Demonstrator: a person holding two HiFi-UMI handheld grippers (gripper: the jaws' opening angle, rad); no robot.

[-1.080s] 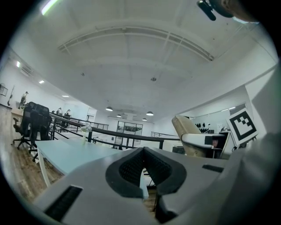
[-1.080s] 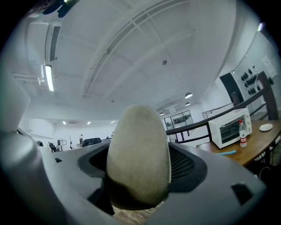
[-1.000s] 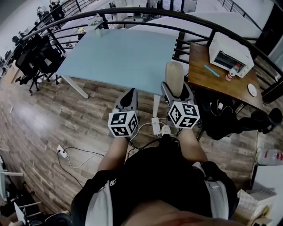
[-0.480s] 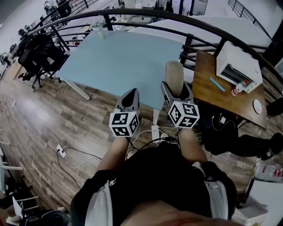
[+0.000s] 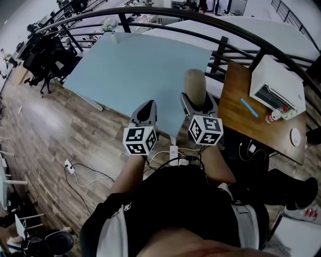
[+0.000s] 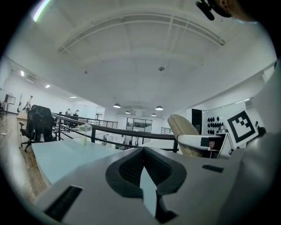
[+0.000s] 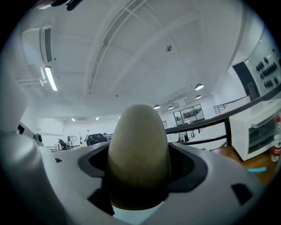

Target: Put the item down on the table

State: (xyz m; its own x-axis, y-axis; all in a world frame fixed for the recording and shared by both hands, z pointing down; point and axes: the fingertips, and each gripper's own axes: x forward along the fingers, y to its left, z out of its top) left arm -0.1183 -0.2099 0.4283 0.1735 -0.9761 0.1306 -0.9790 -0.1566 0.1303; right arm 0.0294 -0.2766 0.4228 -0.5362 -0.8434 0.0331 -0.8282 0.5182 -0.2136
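My right gripper (image 5: 198,103) is shut on a beige, egg-shaped item (image 5: 194,87) that sticks up past its jaws, over the near edge of the pale blue table (image 5: 135,65). In the right gripper view the item (image 7: 138,149) fills the space between the jaws of the right gripper (image 7: 139,176). My left gripper (image 5: 144,111) hovers beside it on the left, over the table's front edge, jaws together and empty. In the left gripper view the left gripper (image 6: 142,173) shows its pads meeting, with the item (image 6: 183,127) at the right.
A brown wooden side table (image 5: 239,108) at the right carries a white toaster oven (image 5: 278,90), a blue pen (image 5: 249,107) and a small bottle (image 5: 274,116). A black curved railing (image 5: 165,15) runs behind the tables. Black office chairs (image 5: 42,57) stand far left. Cables and a power strip (image 5: 173,153) lie on the wood floor.
The view has shifted so the tables sit slightly nearer and more to the right. Both grippers hold nearly the same spots, the right still gripping the item.
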